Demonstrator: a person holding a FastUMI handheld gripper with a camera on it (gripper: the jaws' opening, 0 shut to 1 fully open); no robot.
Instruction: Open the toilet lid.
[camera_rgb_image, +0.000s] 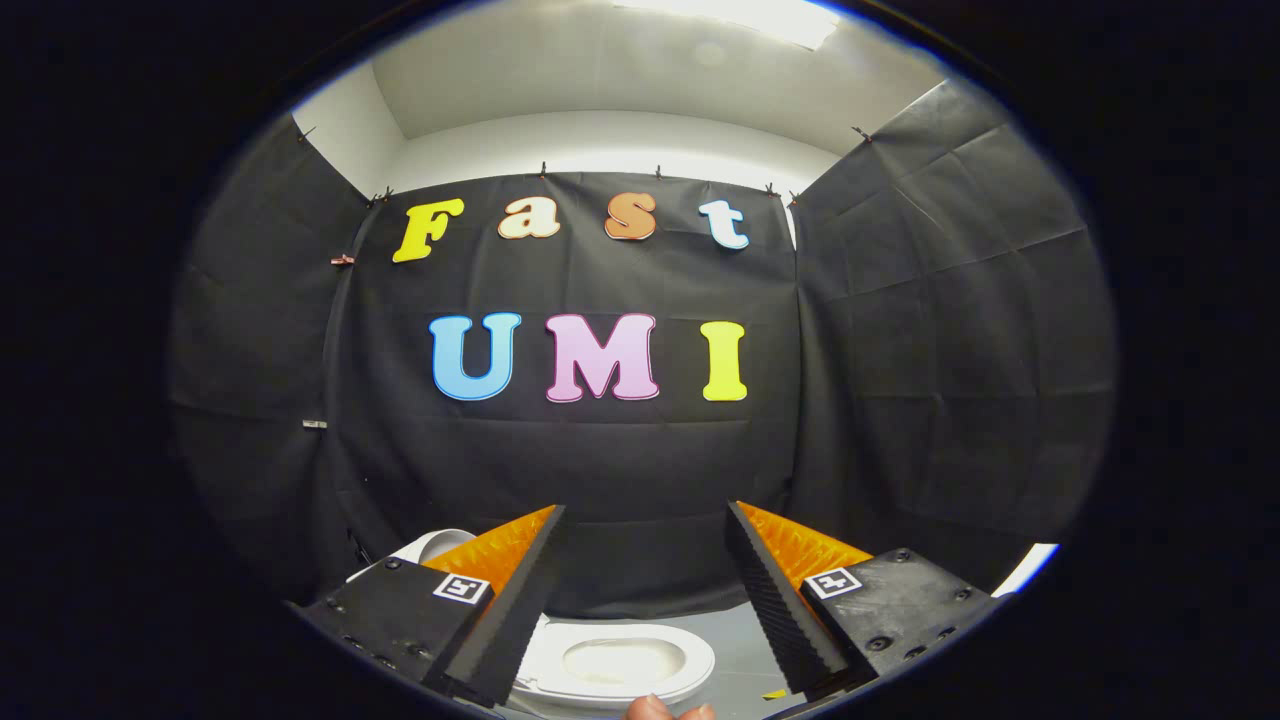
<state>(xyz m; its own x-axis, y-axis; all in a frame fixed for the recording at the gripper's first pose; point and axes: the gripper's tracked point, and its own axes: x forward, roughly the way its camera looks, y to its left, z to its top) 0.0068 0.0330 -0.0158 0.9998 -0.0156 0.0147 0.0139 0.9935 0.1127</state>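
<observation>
The gripper (645, 560) hangs high above the toilet (615, 665), fingers spread wide and empty; the toilet's lid looks raised already; descending blind risks the fingers striking the seat rim.

Gripper (646, 520): fingers (520, 590) black, inner faces ridged; orange ribbed panels on outer sides; black mounts with dark screw heads, each bearing white square tag with black marker pattern.
Toilet (610, 665): white seat ring, cream-white bowl interior. White lid (432, 547) edge behind left finger.
Booth wall (620, 470): black cloth, creased in grid of fold lines.
Floor (735, 650): pale grey; small yellow scrap near right finger.
Ceiling (620, 80): white, bright light panel.
Fingertips (660, 709): pinkish-tan.
</observation>
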